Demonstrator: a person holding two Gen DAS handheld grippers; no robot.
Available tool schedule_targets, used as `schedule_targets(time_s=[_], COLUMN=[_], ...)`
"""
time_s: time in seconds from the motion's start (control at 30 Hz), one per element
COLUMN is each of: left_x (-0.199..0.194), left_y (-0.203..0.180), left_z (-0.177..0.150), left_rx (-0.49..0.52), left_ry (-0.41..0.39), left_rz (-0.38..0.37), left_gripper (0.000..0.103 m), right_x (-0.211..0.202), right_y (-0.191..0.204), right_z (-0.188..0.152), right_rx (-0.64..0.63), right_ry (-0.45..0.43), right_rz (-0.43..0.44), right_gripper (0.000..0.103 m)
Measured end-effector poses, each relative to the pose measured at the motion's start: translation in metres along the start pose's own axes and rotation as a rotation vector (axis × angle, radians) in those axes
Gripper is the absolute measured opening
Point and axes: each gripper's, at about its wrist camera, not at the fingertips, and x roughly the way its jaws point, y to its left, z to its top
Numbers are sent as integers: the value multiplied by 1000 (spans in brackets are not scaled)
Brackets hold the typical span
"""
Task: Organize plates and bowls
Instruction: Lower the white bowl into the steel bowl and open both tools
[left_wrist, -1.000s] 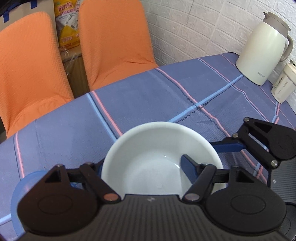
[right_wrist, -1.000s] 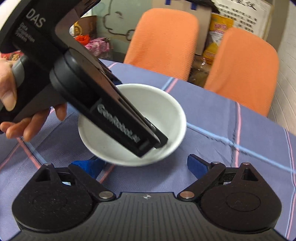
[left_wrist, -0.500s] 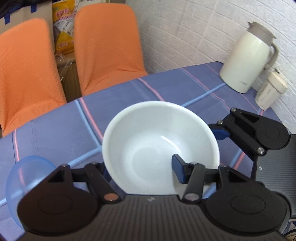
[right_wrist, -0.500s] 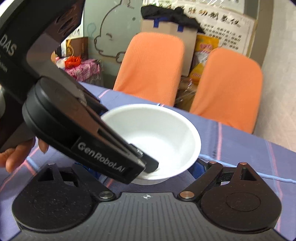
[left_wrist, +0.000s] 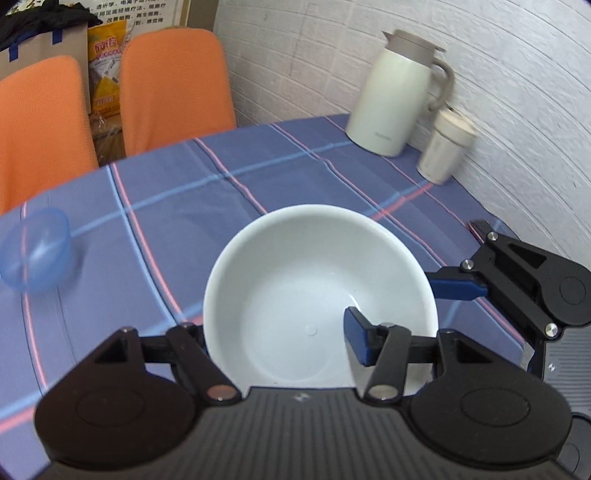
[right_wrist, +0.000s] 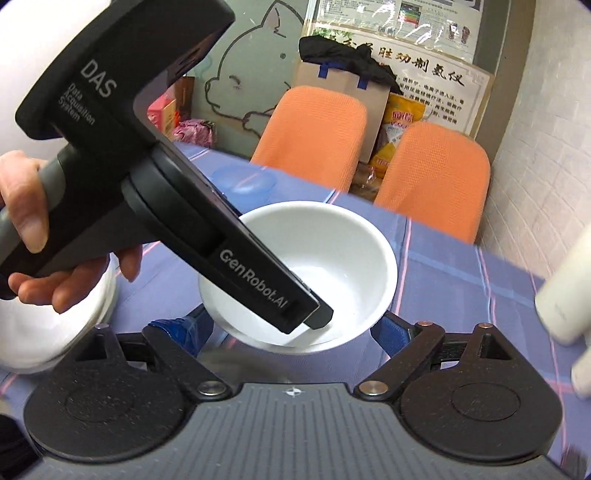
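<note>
The white bowl (left_wrist: 317, 302), clamped at its rim by the left gripper (left_wrist: 280, 339), has risen clear of the checked tablecloth (left_wrist: 221, 192); the right gripper (right_wrist: 291, 328) waits open nearby, ready for stacking.

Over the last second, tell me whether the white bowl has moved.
Yes. The white bowl, held by the left hand-held gripper, has been carried toward the white jug.

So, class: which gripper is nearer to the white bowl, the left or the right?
Left. The left gripper is clamped across the white bowl, one finger inside and one outside its rim. The right gripper sits open just below the bowl, apparently not touching it.
</note>
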Motion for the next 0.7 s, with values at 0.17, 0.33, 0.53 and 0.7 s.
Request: schedule_targets(time_s=[0.17, 0.33, 0.53, 0.7], left_x=[-4, 1, 5, -8], left_y=[-35, -51, -48, -46], left_z=[-47, -66, -72, -73], left_rx=[42, 67, 52, 43], left_ry=[36, 62, 68, 51], left_rz=[14, 22, 50, 37], left_gripper=[56, 58, 68, 73], right_x=[-18, -17, -21, -32], right_y=[16, 20, 13, 8], right_z=[-27, -43, -52, -66], right_rx=[44, 67, 103, 143], right_ry=[23, 49, 58, 62], right_rz=[22, 22, 18, 8], right_gripper=[79, 79, 79, 80])
